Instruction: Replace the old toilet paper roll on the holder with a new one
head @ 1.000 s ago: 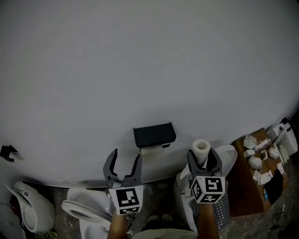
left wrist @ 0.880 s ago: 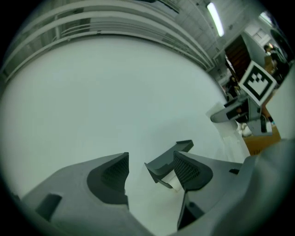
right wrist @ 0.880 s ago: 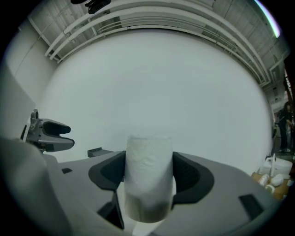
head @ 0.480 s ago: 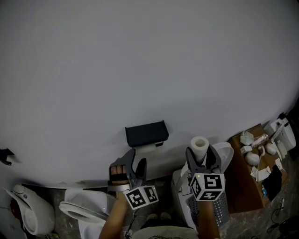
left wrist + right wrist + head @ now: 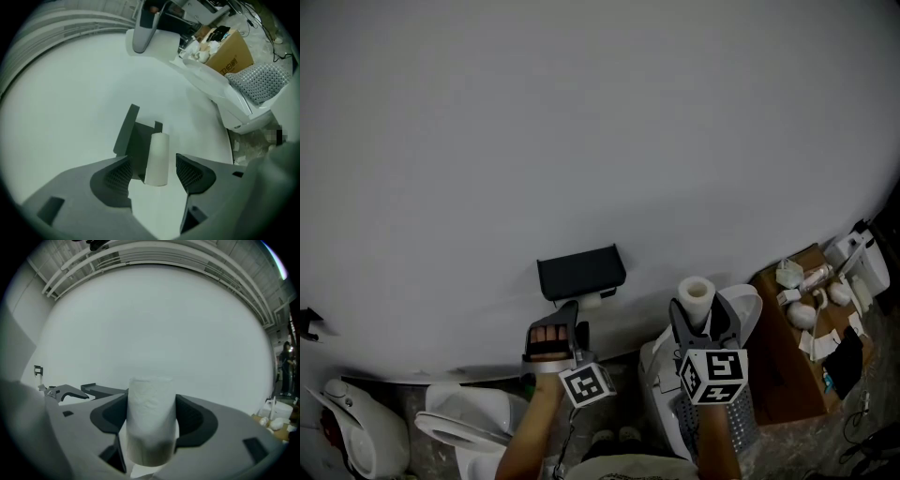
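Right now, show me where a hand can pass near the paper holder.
Free: bare wall above and left of the black holder; the gap between holder and new roll in the right hand-held gripper. Crowded: under the holder, where the open left hand-held gripper flanks the old roll; the cluttered box far right.

We are looking at a smooth, matt white wall [image 5: 581, 122] bearing a matt black, plastic-looking holder [image 5: 581, 272]. The old roll [image 5: 157, 158] at mid-frame is showing as smooth, pale paper, while the new roll [image 5: 150, 399] is looking soft and faintly dimpled. The left gripper [image 5: 154, 169] and right gripper [image 5: 151, 418] are reading as matt grey plastic with cross-hatched pads [image 5: 119, 174]. At lower left a toilet [image 5: 459, 417] is appearing smooth and white; at right, a box [image 5: 783, 361] is looking like brown cardboard.
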A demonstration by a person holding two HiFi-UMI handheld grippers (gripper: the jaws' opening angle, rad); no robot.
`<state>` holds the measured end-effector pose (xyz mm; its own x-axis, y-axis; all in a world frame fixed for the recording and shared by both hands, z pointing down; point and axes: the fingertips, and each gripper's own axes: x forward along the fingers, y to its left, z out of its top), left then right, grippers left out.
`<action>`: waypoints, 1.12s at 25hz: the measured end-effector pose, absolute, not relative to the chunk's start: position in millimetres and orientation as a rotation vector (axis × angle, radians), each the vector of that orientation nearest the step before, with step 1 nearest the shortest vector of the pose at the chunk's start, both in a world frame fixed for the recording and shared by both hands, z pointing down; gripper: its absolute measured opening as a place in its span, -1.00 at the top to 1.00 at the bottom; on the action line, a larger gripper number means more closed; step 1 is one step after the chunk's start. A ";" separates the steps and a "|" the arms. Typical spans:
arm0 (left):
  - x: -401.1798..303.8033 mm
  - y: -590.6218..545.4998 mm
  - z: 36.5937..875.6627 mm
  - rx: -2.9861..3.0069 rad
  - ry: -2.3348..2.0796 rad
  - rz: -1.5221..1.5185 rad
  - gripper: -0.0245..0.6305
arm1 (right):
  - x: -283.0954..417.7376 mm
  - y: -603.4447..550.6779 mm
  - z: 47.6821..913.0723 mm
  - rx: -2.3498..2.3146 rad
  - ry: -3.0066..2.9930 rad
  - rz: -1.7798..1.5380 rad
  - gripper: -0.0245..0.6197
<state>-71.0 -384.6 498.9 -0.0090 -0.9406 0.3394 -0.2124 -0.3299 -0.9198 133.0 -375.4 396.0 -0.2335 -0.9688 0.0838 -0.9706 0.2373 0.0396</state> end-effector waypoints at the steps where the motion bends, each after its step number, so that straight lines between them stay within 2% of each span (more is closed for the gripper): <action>1: -71.1 -387.7 501.9 -1.599 1.213 -1.402 0.04 | 133.7 -375.8 396.7 1.885 -2.397 0.032 0.01; 3: -70.9 -392.3 505.7 -1.605 1.212 -1.414 0.06 | 135.4 -376.3 398.0 1.885 -2.394 0.032 0.01; 6: -71.2 -398.4 509.5 -1.601 1.212 -1.417 0.20 | 139.2 -377.2 399.0 1.886 -2.391 0.035 0.01; 13: -76.1 -414.3 518.0 -1.529 1.171 -1.477 0.24 | 152.4 -380.4 401.3 1.920 -2.363 0.044 0.01; 16: -77.0 -416.3 519.4 -1.507 1.175 -1.480 0.36 | 157.2 -380.5 402.2 1.932 -2.353 0.047 0.01; 28: -32.7 -431.4 514.6 -1.554 1.132 -1.389 0.37 | 182.6 -381.1 405.1 1.992 -2.298 0.057 0.00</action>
